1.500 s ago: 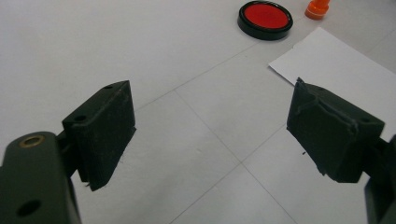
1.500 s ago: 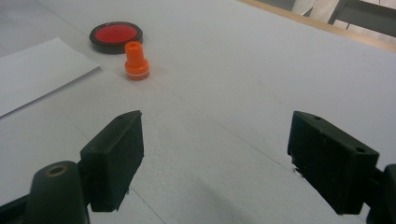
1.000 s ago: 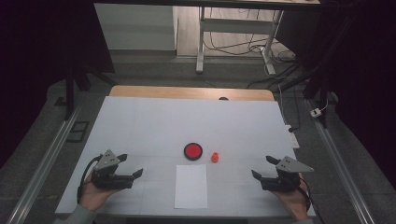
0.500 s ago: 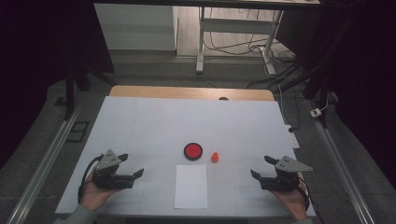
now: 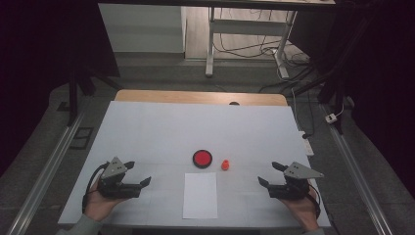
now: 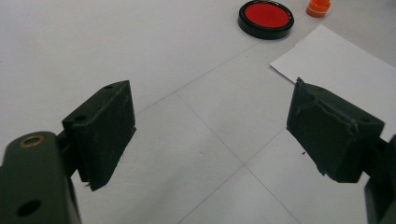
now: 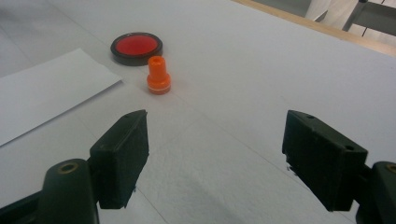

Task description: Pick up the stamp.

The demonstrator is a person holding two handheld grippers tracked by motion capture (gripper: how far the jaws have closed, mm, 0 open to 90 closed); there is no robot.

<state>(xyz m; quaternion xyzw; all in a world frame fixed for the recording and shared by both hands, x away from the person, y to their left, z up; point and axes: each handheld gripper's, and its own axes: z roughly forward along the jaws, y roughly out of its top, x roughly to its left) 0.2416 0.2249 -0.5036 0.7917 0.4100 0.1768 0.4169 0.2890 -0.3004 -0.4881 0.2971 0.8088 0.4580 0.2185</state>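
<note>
White tabletop point(image 5: 161, 127) carries my left claw point(image 5: 138, 175) and right claw point(image 5: 266, 175), both gaping wide with nothing held. From the right claw, I see the stamp point(image 7: 159, 75) at 11 o'clock, just beside the pad point(image 7: 136, 48) and paper point(image 7: 42, 91).

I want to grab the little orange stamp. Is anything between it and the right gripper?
No. In the right gripper view, the stretch from the open right gripper to the small orange plastic stamp is bare white table; the white paper sheet lies aside.
</note>
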